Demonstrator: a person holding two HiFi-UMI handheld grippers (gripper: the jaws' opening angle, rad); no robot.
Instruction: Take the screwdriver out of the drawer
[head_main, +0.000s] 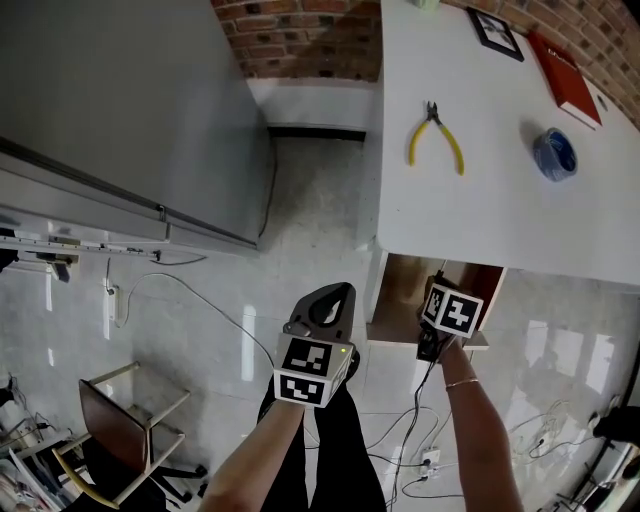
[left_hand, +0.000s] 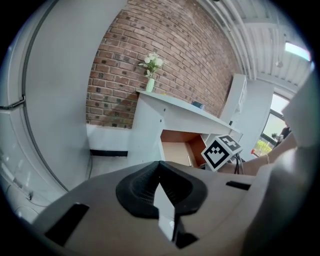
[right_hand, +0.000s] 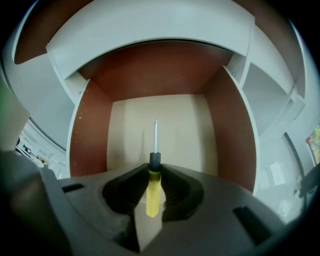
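Right gripper (right_hand: 152, 172): over drawer (head_main: 395, 295), pointing steeply down, jaws clamped on screwdriver (right_hand: 151, 195). Left gripper (left_hand: 159, 174): left of drawer, tilted down, jaws together, empty.

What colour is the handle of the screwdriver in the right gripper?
Yellow, with a black collar; the screwdriver shows best in the right gripper view.

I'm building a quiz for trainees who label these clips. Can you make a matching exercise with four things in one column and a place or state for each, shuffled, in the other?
Things:
1. screwdriver
2. pliers
3. roll of tape
4. left gripper

Places or states:
A. lying on the white table, yellow handles spread
B. clamped by its yellow handle in the right gripper
C. blue, right of the pliers in the head view
D. shut, with nothing between its jaws

Pairs: 1-B, 2-A, 3-C, 4-D
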